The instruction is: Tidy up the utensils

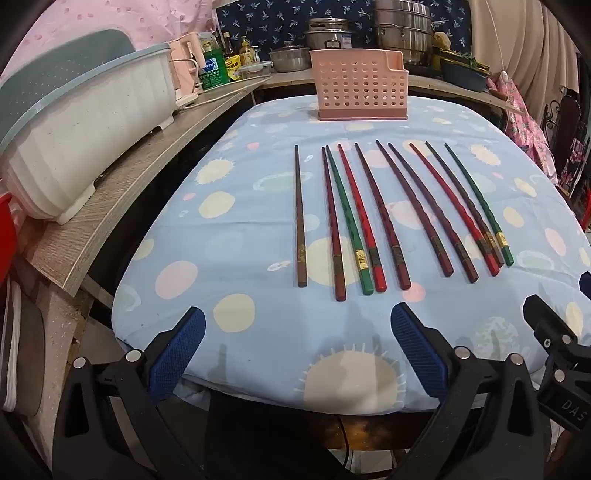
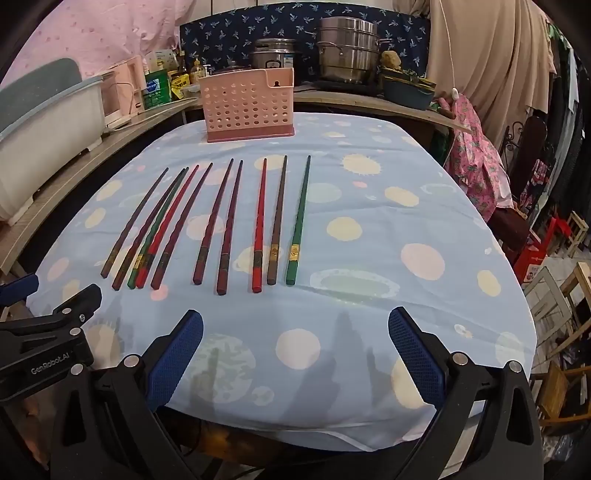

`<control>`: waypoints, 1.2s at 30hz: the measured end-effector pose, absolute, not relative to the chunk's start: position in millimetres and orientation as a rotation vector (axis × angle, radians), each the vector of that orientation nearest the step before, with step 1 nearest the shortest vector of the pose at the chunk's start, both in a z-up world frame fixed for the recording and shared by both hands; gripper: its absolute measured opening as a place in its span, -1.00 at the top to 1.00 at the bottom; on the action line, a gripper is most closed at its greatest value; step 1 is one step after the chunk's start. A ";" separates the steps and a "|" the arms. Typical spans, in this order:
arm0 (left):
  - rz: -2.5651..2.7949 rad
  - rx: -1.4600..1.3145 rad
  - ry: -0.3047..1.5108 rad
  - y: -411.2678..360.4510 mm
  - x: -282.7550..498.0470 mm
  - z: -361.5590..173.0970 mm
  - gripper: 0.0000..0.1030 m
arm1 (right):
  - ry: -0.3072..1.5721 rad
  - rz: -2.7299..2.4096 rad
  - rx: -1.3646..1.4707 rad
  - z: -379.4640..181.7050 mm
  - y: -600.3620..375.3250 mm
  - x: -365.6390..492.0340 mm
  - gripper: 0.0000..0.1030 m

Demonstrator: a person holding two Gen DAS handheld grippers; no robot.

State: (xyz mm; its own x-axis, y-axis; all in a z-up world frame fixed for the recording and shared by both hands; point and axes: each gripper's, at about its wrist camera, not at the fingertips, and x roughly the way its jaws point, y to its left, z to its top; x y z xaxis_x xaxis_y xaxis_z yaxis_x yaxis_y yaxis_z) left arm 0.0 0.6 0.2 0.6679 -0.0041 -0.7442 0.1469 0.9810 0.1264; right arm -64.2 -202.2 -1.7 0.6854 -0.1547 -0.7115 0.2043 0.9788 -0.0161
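Several chopsticks lie side by side on the blue dotted tablecloth (image 1: 236,229), thick ends toward me: a lone brown one (image 1: 300,218) at the left, then dark red, green (image 1: 347,221) and red ones, and a green one (image 2: 299,221) at the far right. A pink perforated utensil holder (image 1: 359,85) stands upright behind them; it also shows in the right wrist view (image 2: 249,105). My left gripper (image 1: 297,321) is open and empty near the table's front edge. My right gripper (image 2: 295,325) is open and empty beside it, short of the chopsticks.
A white dish rack (image 1: 74,140) sits on a wooden shelf (image 1: 147,173) to the left. Steel pots (image 1: 402,31) and bottles stand on the counter behind the table. Wooden stools (image 2: 557,295) and hanging clothes are to the right.
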 end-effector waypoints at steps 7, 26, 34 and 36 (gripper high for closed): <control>-0.080 0.166 0.849 10.7 3.0 1.3 -0.86 | 0.791 -0.201 0.063 -1.4 -201.5 -64.5 -0.87; -0.070 0.173 0.859 6.4 3.2 -2.9 -0.86 | 0.786 -0.195 0.053 0.4 -194.7 -64.8 -0.87; -0.062 0.171 0.861 6.9 4.7 -4.7 -0.86 | 0.787 -0.194 0.059 -3.6 -196.5 -64.6 -0.87; -0.060 0.170 0.862 7.3 4.7 -5.6 -0.86 | 0.788 -0.193 0.061 -4.5 -196.7 -64.8 -0.87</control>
State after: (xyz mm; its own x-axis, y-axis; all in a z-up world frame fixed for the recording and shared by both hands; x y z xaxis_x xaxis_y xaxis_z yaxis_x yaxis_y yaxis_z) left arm 4.7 7.3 -5.6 0.6500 0.0160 -0.7597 0.1211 0.9848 0.1244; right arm -64.8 -196.7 -4.5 0.6889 -0.1498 -0.7092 0.1949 0.9807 -0.0177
